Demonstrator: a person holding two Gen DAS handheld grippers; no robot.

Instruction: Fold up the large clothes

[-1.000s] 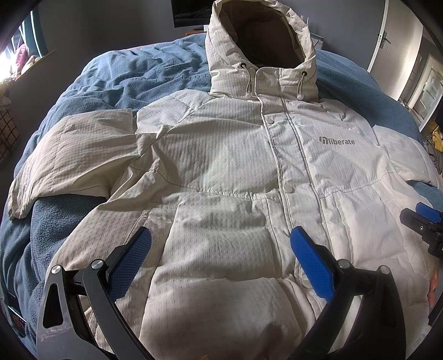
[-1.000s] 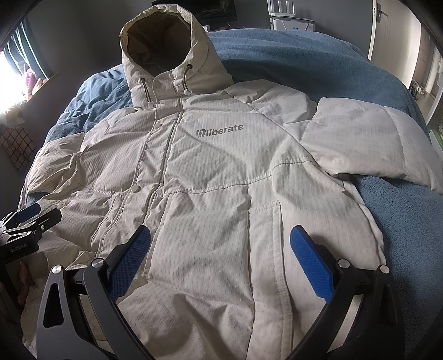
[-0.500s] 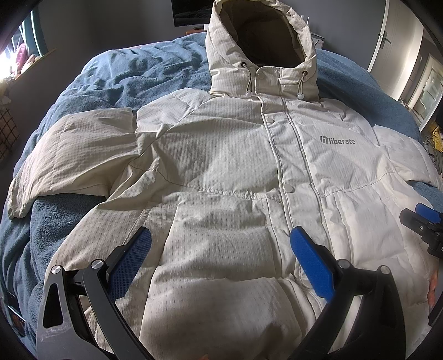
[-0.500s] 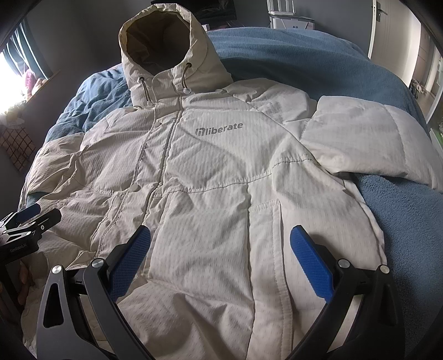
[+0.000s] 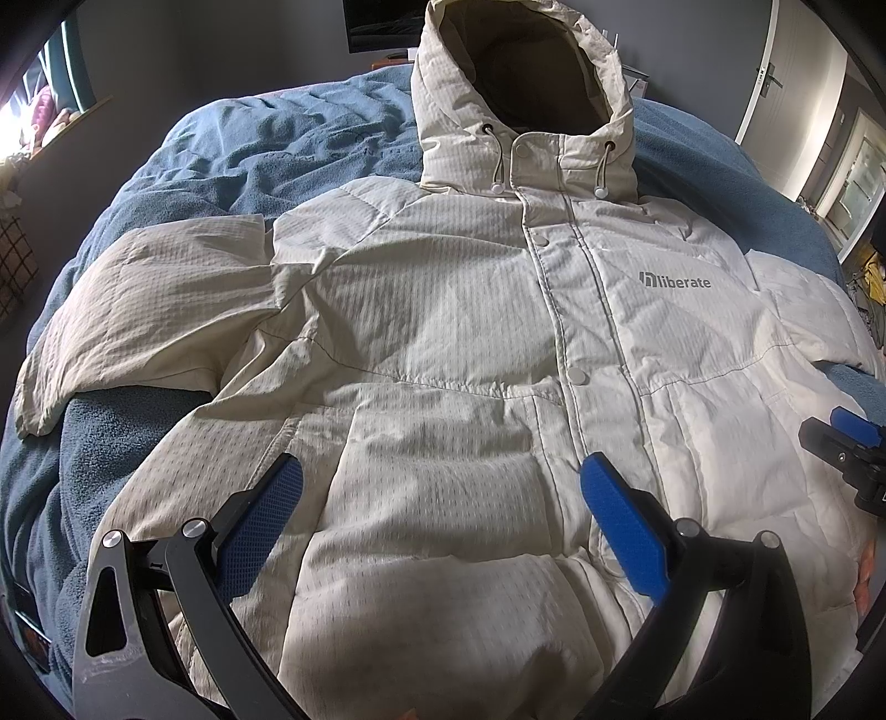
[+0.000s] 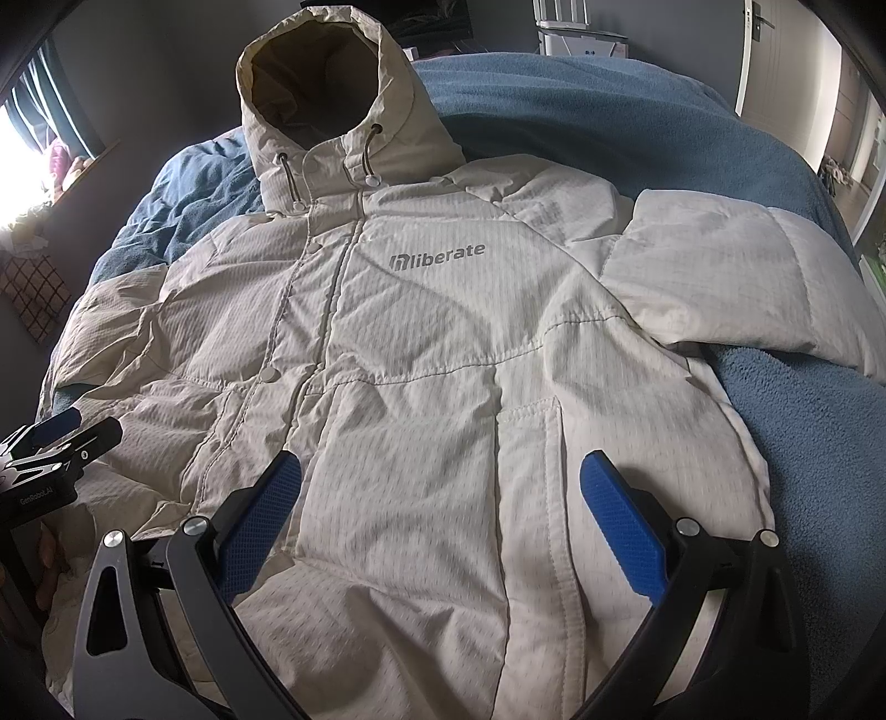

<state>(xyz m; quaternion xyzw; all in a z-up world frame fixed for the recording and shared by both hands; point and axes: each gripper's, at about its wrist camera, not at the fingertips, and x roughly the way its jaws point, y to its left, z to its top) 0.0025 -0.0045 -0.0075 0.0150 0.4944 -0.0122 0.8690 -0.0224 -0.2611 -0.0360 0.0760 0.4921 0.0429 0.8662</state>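
A cream hooded jacket [image 5: 443, 343] lies front-up and spread flat on a bed covered by a blue blanket [image 5: 266, 160], its hood [image 5: 526, 94] toward the far end and its hem toward the cameras. The front is closed, and grey lettering reading "liberate" sits on the chest.

The left claw [image 5: 440, 487] hangs above the lower part of the jacket on the person's left, its blue pads [image 5: 260, 520] spread wide with nothing between them. The right claw [image 6: 440, 487] hangs above the lower part on the person's right, by the pocket seam — it too is spread wide and grips nothing.

The left wrist view shows the sleeve [image 5: 144, 310] on that side stretched out across the blanket, its cuff at the edge of the bed. It also shows a dark screen on the wall behind the hood and a door [image 5: 786, 72] at the far right. The right claw appears at its right edge only as a dark tip with a bit of blue.

The right wrist view shows the other sleeve [image 6: 736, 288] lying across the blanket toward the right — and a white appliance [image 6: 576, 27] beyond the bed. The left claw appears at its left edge, low over the jacket. A bright window [image 6: 27, 160] shows at the left of both views.
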